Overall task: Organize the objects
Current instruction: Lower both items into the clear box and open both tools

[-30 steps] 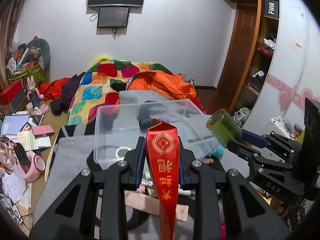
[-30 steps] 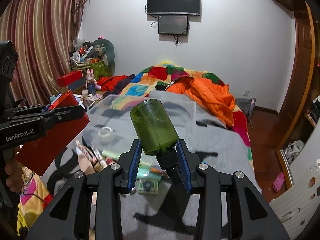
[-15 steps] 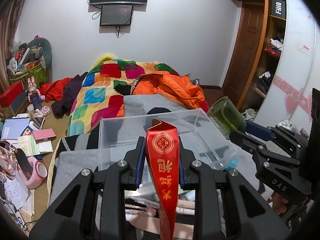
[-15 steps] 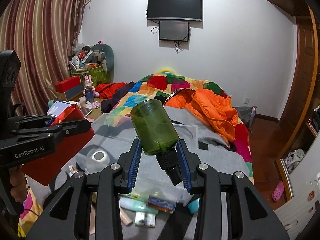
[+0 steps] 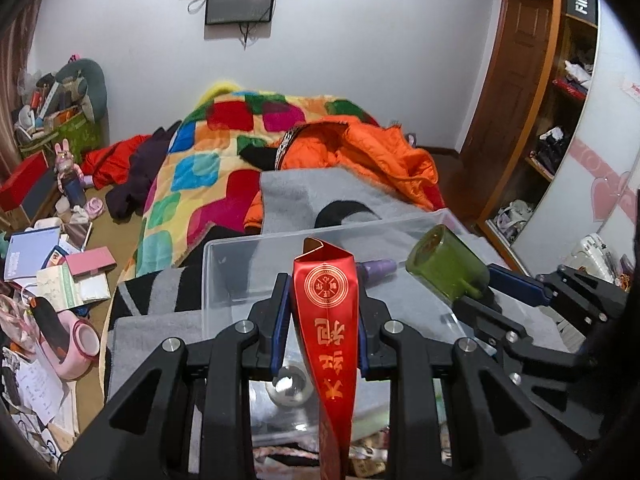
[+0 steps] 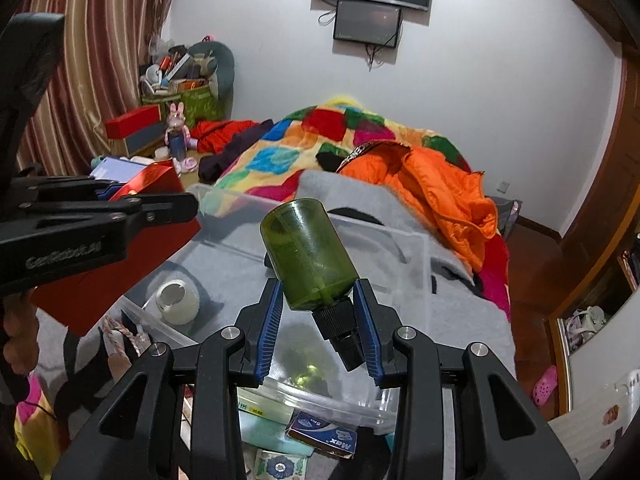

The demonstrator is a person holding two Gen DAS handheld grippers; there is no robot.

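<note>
My left gripper [image 5: 320, 312] is shut on a red envelope with gold print [image 5: 326, 312] and holds it over the near part of a clear plastic bin [image 5: 224, 280]. My right gripper [image 6: 318, 320] is shut on a green translucent bottle with a black cap [image 6: 308, 256] and holds it over the same bin [image 6: 404, 240]. The bottle also shows in the left wrist view [image 5: 444, 268], and the envelope in the right wrist view [image 6: 152, 178]. A roll of tape [image 6: 176, 300] and a purple item [image 5: 378, 268] lie in the bin.
The bin sits on a grey blanket [image 5: 304, 196] on a bed with a patchwork quilt [image 5: 200, 168] and an orange jacket [image 6: 440, 188]. Small packets and a blue box [image 6: 324, 436] lie before the bin. Clutter covers the floor at left [image 5: 52, 276]. A wardrobe [image 5: 560, 120] stands right.
Both grippers have moved forward over the bin with their loads still held. The bin now lies closer and lower in both views.
</note>
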